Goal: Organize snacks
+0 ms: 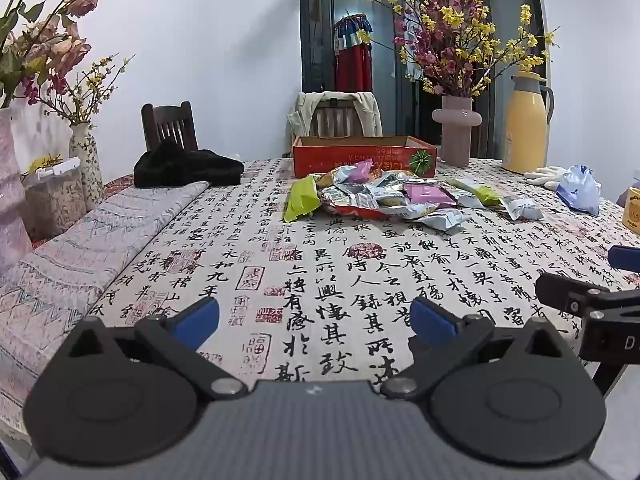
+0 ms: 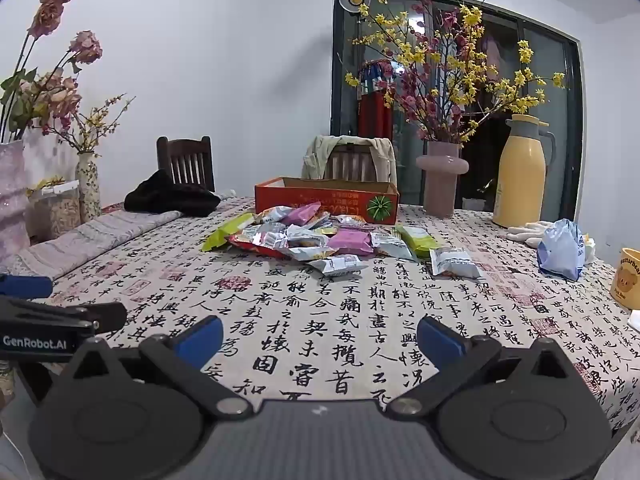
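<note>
Many snack packets (image 2: 320, 240) lie in a loose heap toward the far edge of the table (image 2: 360, 340), touching the front wall of the open red box (image 2: 326, 198) that stands just behind them. One grey packet (image 2: 454, 263) sits apart on the heap's right side, and a green one (image 2: 228, 236) juts out on its left. Both my tongs hang empty over the near edge: my left gripper (image 1: 316, 322) and my right gripper (image 2: 320, 338) each have their blue pads spread wide, holding nothing.

I judge the work not yet begun. I would start with the strays at the heap's rim, since they lie flat and alone; a pinch on a crimped end should hold better than on the slippery puffed middle. Lifting low over the box wall should suffice.

To the box's right stand a pink vase (image 2: 440, 184) of branches and a yellow flask (image 2: 520, 176), with white gloves (image 2: 530, 232), a blue bag (image 2: 560, 254) and a mug (image 2: 628, 280) along the right edge; my right reach should keep clear of them. Black cloth (image 2: 172, 198) lies at the far left corner.
</note>
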Demonstrator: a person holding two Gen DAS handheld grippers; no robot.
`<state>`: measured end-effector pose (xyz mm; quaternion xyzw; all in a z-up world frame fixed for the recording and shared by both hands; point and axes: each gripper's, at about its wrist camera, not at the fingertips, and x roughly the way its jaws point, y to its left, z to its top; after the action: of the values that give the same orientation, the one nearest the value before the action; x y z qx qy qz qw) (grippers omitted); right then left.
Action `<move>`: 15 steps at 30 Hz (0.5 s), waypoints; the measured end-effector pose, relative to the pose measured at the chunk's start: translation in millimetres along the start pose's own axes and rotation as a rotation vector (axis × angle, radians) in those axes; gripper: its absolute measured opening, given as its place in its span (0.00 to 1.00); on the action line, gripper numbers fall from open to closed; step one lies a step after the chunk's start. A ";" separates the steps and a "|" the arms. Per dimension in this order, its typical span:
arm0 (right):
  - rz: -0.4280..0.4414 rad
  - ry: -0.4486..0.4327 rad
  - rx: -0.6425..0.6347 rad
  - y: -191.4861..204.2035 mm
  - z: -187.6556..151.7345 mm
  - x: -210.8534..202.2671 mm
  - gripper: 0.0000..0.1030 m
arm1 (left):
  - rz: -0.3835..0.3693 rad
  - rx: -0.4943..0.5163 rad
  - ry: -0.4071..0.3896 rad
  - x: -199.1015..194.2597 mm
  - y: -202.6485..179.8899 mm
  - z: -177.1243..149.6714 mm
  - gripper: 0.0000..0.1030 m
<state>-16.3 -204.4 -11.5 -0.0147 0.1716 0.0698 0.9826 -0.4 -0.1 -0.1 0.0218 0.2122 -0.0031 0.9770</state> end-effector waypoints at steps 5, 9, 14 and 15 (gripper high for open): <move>-0.003 0.003 -0.002 -0.2 0.0 -0.3 1.00 | -0.005 0.000 0.005 0.9 0.5 0.3 1.00; -0.003 0.004 -0.004 0.5 -0.5 0.9 1.00 | -0.017 -0.003 0.009 1.3 -0.9 3.6 1.00; -0.004 0.004 0.001 -0.9 0.5 -1.1 1.00 | -0.020 0.007 -0.001 -0.9 -1.5 1.6 1.00; -0.004 0.003 0.002 -1.3 0.2 -0.7 1.00 | -0.025 0.012 -0.004 -1.4 -2.0 1.0 1.00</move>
<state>-16.7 -205.8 -11.1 -0.0142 0.1732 0.0679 0.9824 -1.3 -2.2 1.3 0.0251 0.2104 -0.0168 0.9772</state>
